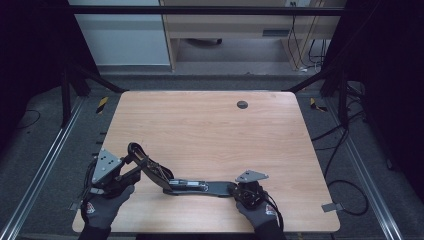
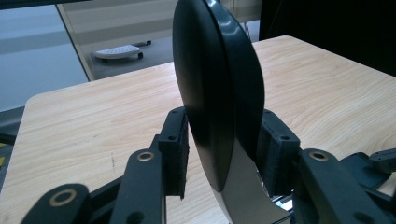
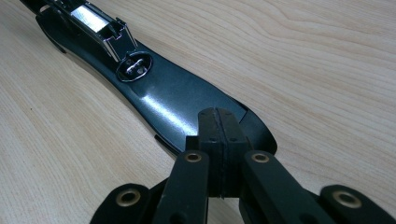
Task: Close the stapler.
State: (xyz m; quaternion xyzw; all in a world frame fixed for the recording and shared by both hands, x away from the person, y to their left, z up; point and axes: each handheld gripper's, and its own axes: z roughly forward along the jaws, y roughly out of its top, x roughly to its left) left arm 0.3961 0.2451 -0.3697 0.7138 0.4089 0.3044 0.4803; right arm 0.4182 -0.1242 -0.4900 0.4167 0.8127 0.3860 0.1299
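The left gripper [image 2: 223,154] has its jaws closed on the raised black arm of a stapler [image 1: 192,186], pads pressing its two sides, so the arm stands up between them. The stapler lies opened out flat near the front edge of the worktop [image 1: 210,125], its metal staple channel facing up. The right gripper [image 3: 218,133] rests its jaws, pressed together with nothing between them, on the flat black base at the stapler's other end, touching it from above
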